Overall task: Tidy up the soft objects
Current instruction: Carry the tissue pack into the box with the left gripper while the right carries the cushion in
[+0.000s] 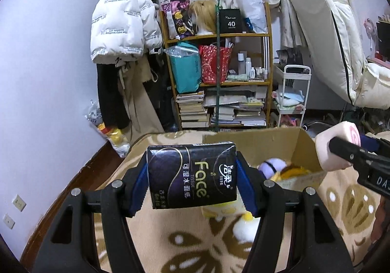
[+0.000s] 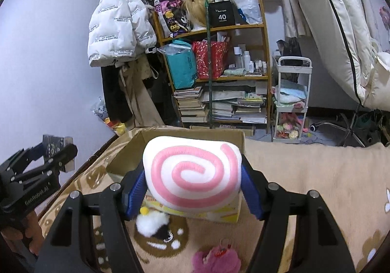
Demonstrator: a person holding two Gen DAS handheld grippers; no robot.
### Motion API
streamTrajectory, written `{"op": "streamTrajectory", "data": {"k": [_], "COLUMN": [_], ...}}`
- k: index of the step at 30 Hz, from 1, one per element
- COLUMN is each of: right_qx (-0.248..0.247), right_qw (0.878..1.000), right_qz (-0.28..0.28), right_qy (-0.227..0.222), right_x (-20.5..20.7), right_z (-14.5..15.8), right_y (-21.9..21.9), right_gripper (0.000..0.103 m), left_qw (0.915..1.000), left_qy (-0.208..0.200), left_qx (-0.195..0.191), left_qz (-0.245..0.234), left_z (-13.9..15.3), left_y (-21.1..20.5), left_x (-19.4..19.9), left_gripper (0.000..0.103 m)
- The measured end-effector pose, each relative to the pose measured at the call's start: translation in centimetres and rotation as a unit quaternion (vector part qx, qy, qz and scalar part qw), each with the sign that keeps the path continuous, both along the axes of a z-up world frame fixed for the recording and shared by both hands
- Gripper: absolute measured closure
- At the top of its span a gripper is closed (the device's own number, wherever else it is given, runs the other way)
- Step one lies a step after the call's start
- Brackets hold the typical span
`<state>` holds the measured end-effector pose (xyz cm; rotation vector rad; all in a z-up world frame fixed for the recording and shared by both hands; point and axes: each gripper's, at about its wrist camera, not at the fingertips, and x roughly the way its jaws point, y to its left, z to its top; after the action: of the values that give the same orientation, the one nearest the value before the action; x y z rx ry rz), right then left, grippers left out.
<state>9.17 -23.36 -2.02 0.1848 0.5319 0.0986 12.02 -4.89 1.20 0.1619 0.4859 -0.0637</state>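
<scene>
My left gripper (image 1: 192, 175) is shut on a black tissue pack (image 1: 192, 173) printed "Face", held above the beige carpet, left of an open cardboard box (image 1: 304, 143). The box holds plush toys, a purple one (image 1: 270, 165) and a yellow one (image 1: 292, 171). My right gripper (image 2: 192, 175) is shut on a white plush roll with a pink swirl (image 2: 192, 173), held over the box (image 2: 126, 151); it also shows in the left wrist view (image 1: 334, 148). The left gripper shows in the right wrist view (image 2: 56, 151).
A white-and-yellow plush (image 1: 246, 226) lies on the carpet, also under the right gripper (image 2: 153, 224). A pink plush (image 2: 217, 260) lies nearer. A yellow box (image 2: 219, 214) sits by the cardboard box. Behind stand a cluttered wooden shelf (image 1: 219, 65), hanging coats (image 1: 121, 29), a white cart (image 2: 290, 102).
</scene>
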Motion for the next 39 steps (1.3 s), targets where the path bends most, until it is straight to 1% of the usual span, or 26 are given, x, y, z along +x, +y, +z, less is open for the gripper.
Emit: {"op": "streamTrajectory", "data": {"k": [4,7,10,13,17,21,24,26,28,31,32,33,35,37,39], "right_qx": [-0.012,-0.031,-0.037,-0.041,-0.031,-0.025,-0.013,-0.007,0.001,0.003,0.004,0.004,0.002,-0.001,0.000], "right_qw": [1.000,0.999,0.999,0.998,0.999,0.999,0.999,0.999,0.998,0.997,0.997,0.997,0.997,0.996,0.996], "right_qz": [0.009,0.017,0.024,0.036,0.040,0.039,0.034,0.031,0.032,0.030,0.031,0.032,0.033,0.039,0.039], "right_qy": [-0.010,-0.020,-0.022,-0.013,0.005,0.022,0.030,0.035,0.046,0.065,0.068,0.070,0.073,0.076,0.079], "right_x": [1.3,2.4,3.5,4.3,5.1,6.1,6.6,6.8,7.1,7.5,7.6,7.6,7.7,7.8,7.7], "right_z": [0.7,1.3,1.2,0.0,-1.8,-3.4,-4.0,-4.4,-4.9,-5.7,-5.8,-5.9,-5.8,-5.7,-5.7], "right_y": [-0.1,0.2,0.2,0.5,0.5,0.0,-0.6,-1.1,-1.5,-1.7,-1.7,-1.7,-1.7,-1.7,-1.8], "right_gripper": [0.031,0.031,0.031,0.031,0.031,0.031,0.031,0.029,0.028,0.027,0.026,0.025,0.023,0.022,0.020], "left_qw": [0.9999,0.9998,0.9996,0.9993,0.9986,0.9972,0.9968,0.9961,0.9951,0.9949,0.9947,0.9947,0.9955,0.9958,0.9959], "left_qy": [-0.008,0.001,0.006,0.007,0.008,0.017,0.026,0.038,0.052,0.059,0.064,0.065,0.058,0.055,0.057], "left_qx": [-0.001,-0.005,-0.011,-0.023,-0.016,-0.025,-0.015,-0.011,-0.003,0.007,0.007,0.007,0.006,0.002,-0.001], "left_qz": [-0.013,-0.021,-0.026,-0.029,-0.050,-0.068,-0.073,-0.079,-0.084,-0.081,-0.080,-0.079,-0.074,-0.073,-0.070], "left_z": [0.4,-0.2,-1.1,-2.1,-3.6,-4.6,-5.4,-6.0,-6.6,-7.3,-7.4,-7.4,-7.2,-7.0,-6.8], "left_y": [-0.6,-1.0,-1.4,-1.4,-2.2,-2.9,-3.6,-3.9,-4.3,-4.6,-4.6,-4.7,-4.6,-4.4,-4.1], "left_x": [2.1,4.0,5.5,6.3,7.0,7.3,7.7,8.0,8.3,8.4,8.3,8.3,8.0,7.7,7.7], "left_gripper": [0.040,0.040,0.040,0.040,0.039,0.039,0.039,0.039,0.039,0.038,0.035,0.028,0.020,0.019,0.015]}}
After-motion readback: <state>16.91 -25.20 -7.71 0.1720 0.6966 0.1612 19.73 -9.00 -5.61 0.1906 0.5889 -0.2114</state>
